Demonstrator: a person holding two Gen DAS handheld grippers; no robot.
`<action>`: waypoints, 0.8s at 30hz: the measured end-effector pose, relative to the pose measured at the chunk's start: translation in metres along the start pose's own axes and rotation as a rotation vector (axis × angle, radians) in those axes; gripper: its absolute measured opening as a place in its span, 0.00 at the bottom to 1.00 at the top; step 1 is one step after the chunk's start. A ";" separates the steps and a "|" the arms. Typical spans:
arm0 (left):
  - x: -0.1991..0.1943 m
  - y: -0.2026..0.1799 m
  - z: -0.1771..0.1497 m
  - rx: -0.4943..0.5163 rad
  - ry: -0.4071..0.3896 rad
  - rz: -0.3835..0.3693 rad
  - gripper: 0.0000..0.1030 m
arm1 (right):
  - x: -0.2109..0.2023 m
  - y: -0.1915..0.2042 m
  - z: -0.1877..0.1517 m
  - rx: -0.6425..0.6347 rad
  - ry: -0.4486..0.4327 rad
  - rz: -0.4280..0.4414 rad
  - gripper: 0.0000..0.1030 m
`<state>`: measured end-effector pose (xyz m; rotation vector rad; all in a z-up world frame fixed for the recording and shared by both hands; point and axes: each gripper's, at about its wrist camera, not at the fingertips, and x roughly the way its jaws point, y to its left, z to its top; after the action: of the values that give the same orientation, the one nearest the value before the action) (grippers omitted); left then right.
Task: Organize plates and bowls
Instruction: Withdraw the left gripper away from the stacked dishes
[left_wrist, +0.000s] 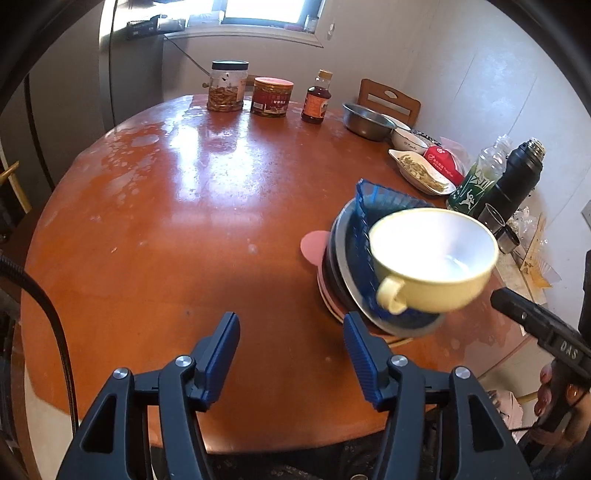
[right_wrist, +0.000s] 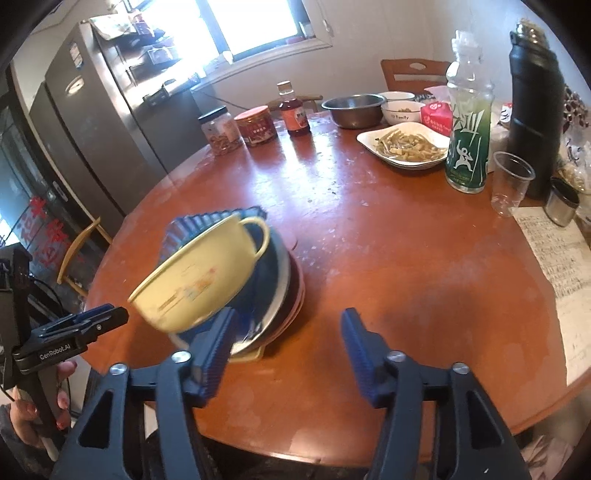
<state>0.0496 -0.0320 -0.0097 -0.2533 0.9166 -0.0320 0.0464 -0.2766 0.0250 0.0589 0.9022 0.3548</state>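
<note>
A pale yellow bowl with a handle (left_wrist: 432, 258) lies tilted on a blue ridged dish (left_wrist: 373, 206), which tops a stack of plates (left_wrist: 334, 273) on the round wooden table (left_wrist: 184, 221). In the right wrist view the yellow bowl (right_wrist: 199, 280) leans on the blue dish (right_wrist: 184, 229) and the plate stack (right_wrist: 288, 291). My left gripper (left_wrist: 291, 332) is open and empty, just left of the stack. My right gripper (right_wrist: 288, 332) is open and empty, right in front of the stack; neither holds the bowl.
At the far edge stand a jar (left_wrist: 227, 86), a red tin (left_wrist: 271, 96) and a sauce bottle (left_wrist: 316, 98). A steel bowl (right_wrist: 352, 109), a white bowl (right_wrist: 400, 110), a dish of food (right_wrist: 404, 146), a green bottle (right_wrist: 467, 122), a black flask (right_wrist: 532, 110) and a plastic cup (right_wrist: 511, 182) crowd the right side.
</note>
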 end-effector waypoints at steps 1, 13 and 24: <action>-0.002 -0.002 -0.002 0.002 -0.002 0.000 0.57 | -0.002 0.002 -0.004 -0.002 -0.003 -0.005 0.66; -0.023 -0.026 -0.031 0.011 -0.035 0.014 0.71 | -0.022 0.038 -0.047 -0.044 -0.059 -0.077 0.76; -0.028 -0.040 -0.050 0.021 -0.056 0.084 0.74 | -0.031 0.056 -0.056 -0.098 -0.105 -0.154 0.77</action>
<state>-0.0041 -0.0775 -0.0078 -0.1954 0.8697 0.0432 -0.0301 -0.2390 0.0245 -0.0812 0.7793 0.2499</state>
